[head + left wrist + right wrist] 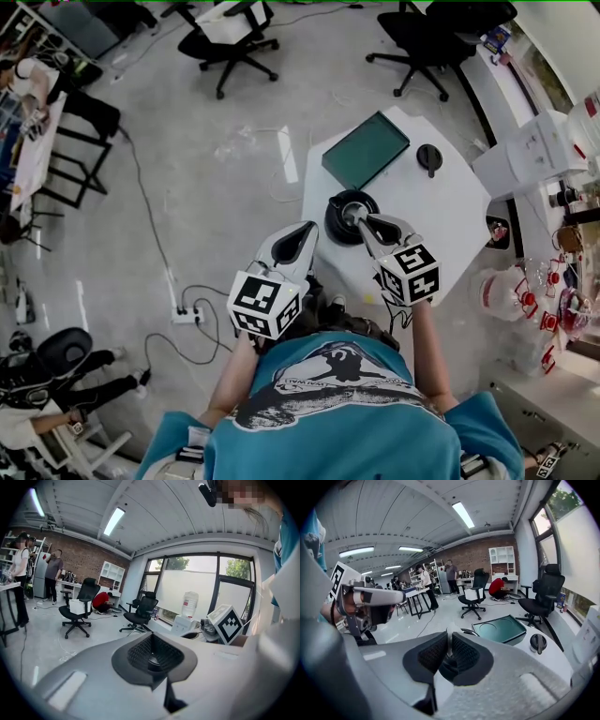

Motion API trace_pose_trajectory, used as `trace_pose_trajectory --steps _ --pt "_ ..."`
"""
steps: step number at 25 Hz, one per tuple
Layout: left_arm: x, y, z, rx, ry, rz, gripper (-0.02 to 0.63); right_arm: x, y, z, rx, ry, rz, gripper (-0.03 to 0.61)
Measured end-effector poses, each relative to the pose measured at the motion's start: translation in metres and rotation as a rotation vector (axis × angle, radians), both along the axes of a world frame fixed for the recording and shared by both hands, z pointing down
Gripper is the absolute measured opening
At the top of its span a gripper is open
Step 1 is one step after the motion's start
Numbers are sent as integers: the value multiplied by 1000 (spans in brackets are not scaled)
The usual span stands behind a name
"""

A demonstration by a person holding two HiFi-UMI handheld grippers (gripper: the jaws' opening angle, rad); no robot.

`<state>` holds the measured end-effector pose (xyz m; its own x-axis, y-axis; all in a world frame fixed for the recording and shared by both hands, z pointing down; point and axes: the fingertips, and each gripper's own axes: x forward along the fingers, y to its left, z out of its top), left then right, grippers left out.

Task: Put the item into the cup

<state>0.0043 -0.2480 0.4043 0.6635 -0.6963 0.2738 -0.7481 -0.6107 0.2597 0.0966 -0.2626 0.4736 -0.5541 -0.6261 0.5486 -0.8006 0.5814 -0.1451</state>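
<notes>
On the white octagonal table (441, 225), my right gripper (361, 218) pinches the thin pale item (449, 640) over the black round cup (333, 223), my left gripper (305, 234) is closed and empty, and next, I judge, comes lowering and releasing.

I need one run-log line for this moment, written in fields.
left claw: shut, empty | right claw: shut on white item | item position: over black cup | release: not yet done
</notes>
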Motion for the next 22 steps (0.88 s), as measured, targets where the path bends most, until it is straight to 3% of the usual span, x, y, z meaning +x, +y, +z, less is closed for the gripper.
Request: trace_pose_trajectory --steps 5,16,22 --pt "-7 -7 3 -9 9 -5 18 -4 -7 17 -45 159 -67 29" --pt "-22 -19 11 -24 22 -21 18 -10 -13 44 -135 289 -113 31" --pt "-28 -20 13 -31 24 -25 18 -8 -16 50 -148 313 -98 32"
